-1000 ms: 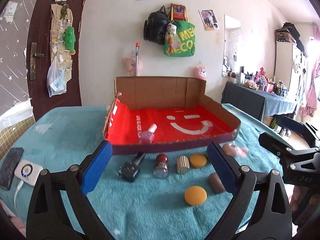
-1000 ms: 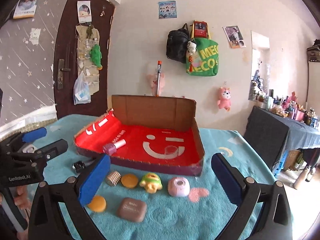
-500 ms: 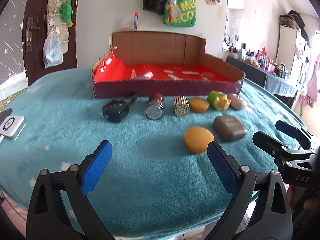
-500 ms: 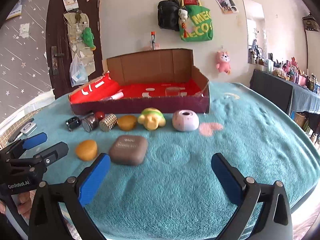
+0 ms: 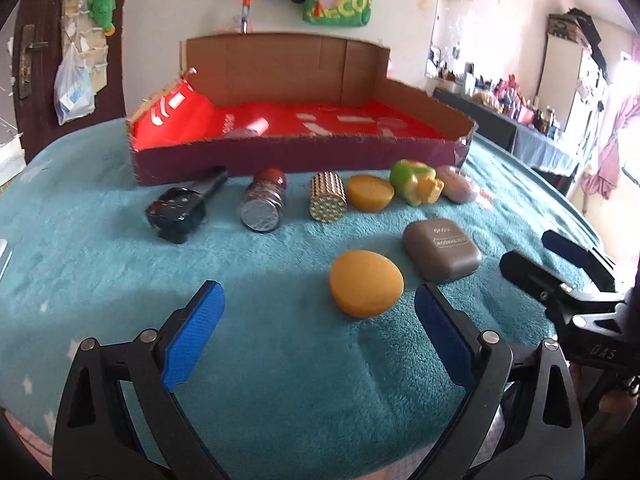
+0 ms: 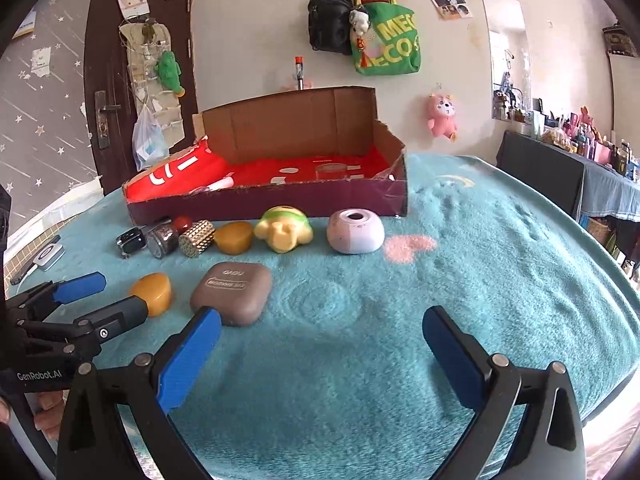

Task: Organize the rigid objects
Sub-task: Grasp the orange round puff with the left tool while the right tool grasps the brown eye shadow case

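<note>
Several small items lie on the teal blanket before a red-lined cardboard box (image 5: 304, 148): a black bottle (image 5: 178, 214), a red-capped jar (image 5: 264, 202), a gold studded cylinder (image 5: 327, 197), an amber puck (image 5: 370, 193), a green-yellow toy (image 5: 414, 182), a lilac pod (image 6: 355, 231). Nearer lie an orange puck (image 5: 366, 282) and a brown case (image 5: 440, 250). My left gripper (image 5: 318, 338) is open and empty, low, just short of the orange puck. My right gripper (image 6: 320, 356) is open and empty, its left finger by the brown case (image 6: 232, 292).
A pink-capped bottle (image 5: 250, 128) lies inside the box. A phone and white device (image 6: 46, 258) sit at the blanket's left edge. Each gripper shows in the other's view: the right one (image 5: 568, 276) and the left one (image 6: 80, 308). A dark side table (image 6: 560, 184) stands at right.
Both grippers have dropped from above the table to low over the blanket and moved closer to the orange puck and brown case. Both stay open; no item has moved.
</note>
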